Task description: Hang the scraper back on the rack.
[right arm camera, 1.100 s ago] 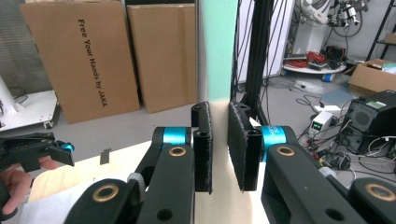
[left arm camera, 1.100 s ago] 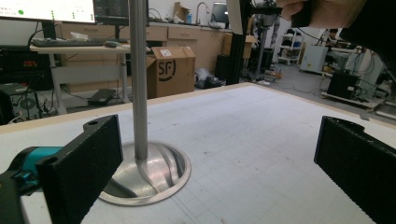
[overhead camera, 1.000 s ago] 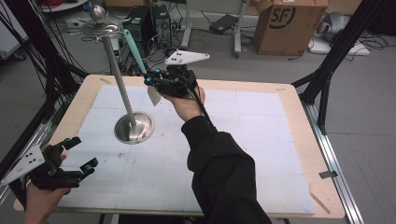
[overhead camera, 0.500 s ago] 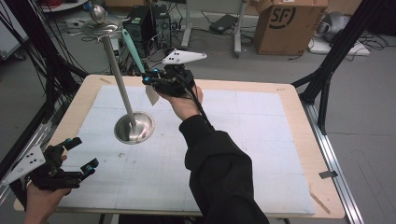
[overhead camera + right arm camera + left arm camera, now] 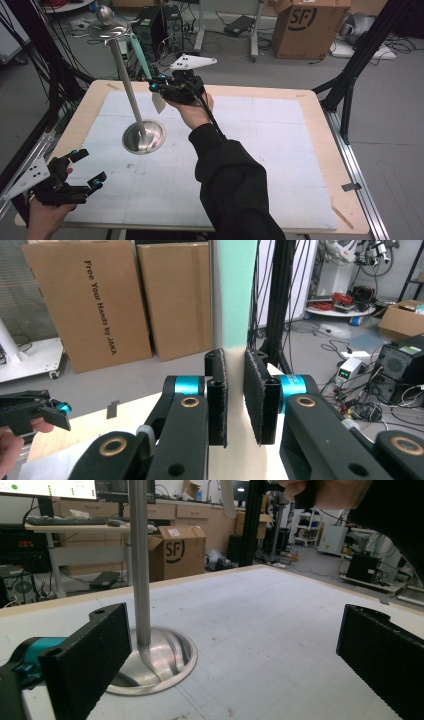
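The left gripper (image 5: 82,172) rests at the near left corner of the table (image 5: 310,150), and its jaws are spread wide with nothing between them. Farther away, the right gripper (image 5: 156,90) is raised and pinches a spatula (image 5: 142,65) with a green handle, just beside the pole of the metal stand (image 5: 137,125).

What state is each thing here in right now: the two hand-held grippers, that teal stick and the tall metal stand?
Right gripper: raised, jaws shut on the teal spatula.
Teal spatula: held off the table, teal end up, pale end down.
Left gripper: jaws open, nothing between them.
Metal stand: upright on the table, a ball on top.
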`<state>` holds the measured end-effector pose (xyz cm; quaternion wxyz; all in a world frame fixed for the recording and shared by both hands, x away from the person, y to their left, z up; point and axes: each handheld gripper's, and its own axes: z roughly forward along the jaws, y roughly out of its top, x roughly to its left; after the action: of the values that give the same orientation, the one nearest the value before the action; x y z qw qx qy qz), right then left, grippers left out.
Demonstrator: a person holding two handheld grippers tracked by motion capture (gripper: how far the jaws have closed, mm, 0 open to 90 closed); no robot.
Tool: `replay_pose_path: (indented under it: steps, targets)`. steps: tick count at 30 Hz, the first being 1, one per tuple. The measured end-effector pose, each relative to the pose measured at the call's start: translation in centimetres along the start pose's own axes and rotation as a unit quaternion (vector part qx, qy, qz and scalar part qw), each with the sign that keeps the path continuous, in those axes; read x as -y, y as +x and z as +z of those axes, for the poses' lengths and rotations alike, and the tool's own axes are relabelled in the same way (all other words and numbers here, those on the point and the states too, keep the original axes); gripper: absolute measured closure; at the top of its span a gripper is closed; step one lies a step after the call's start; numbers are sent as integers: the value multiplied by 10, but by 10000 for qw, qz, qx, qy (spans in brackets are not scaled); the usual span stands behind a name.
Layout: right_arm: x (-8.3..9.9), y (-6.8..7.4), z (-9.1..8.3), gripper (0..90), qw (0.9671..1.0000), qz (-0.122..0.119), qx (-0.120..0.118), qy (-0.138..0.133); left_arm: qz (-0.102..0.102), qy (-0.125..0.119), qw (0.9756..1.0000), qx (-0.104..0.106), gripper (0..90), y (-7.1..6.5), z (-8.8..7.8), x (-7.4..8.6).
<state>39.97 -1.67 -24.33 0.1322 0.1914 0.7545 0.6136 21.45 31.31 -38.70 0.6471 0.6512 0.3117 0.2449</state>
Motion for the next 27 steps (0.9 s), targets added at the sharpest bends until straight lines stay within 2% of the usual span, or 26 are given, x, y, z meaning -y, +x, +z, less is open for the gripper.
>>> replay_pose_path:
  steps: [3, 6, 8, 12, 18, 24, 27]
  targets:
    - [0, 0, 0, 805, 10000, -30, 48, -1, 23, 26, 10000, 17, 17, 0, 1, 0]
    - [0, 2, 0, 781, 9997, -132, 194, -21, 11, 15, 10000, 14, 17, 0, 1, 0]
    - [1, 3, -1, 711, 9997, -141, 220, -18, 19, 18, 10000, 2, 17, 0, 1, 0]
    - [8, 3, -9, 649, 9998, -102, 183, -35, 10, 16, 10000, 5, 17, 1, 2, 0]
    - [29, 1, -30, 448, 10000, 82, 38, -9, 1, 12, 10000, 6, 17, 1, 2, 0]
    - [51, 3, -57, 251, 10000, -13, -17, 60, -18, -31, 10000, 7, 17, 1, 1, -1]
    - [61, 5, -69, 134, 9999, 97, -25, 68, -11, -28, 10000, 17, 17, 0, 1, 0]
